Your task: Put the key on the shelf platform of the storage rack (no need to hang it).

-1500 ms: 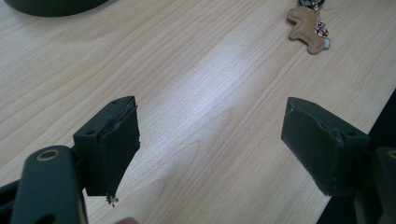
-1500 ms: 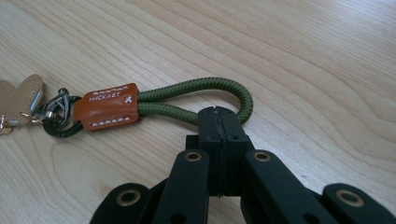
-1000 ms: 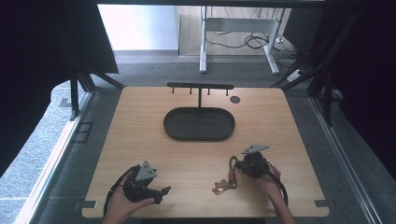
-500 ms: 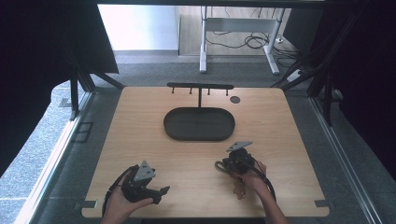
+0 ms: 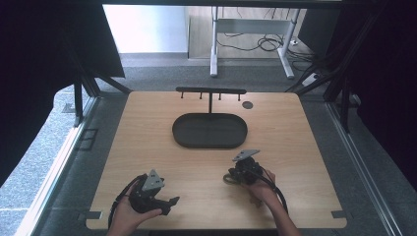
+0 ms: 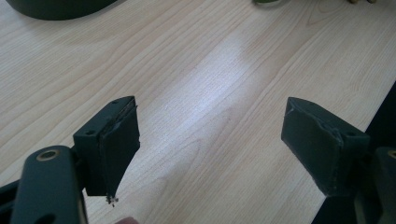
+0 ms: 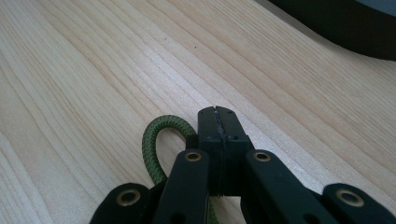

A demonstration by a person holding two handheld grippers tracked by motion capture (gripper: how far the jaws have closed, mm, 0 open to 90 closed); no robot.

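cord [image 7: 156, 140]: green, braided, looped, on pale wood tabletop [image 5: 295, 128] | my right gripper [image 7: 218, 122]: pads pressed together, clamping cord | my left gripper [image 6: 210, 140]: wide apart, empty, near front edge

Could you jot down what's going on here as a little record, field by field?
Surface: wooden table
Left gripper: open, nothing between its jaws, near the table's front edge
Right gripper: shut on green cord, whose loop sticks out beside the jaws
Black oval tray: middle of table, looks empty
Black rack: bar with pegs, behind the tray
Likely aim: unclear; perhaps carrying the cord toward the tray or rack
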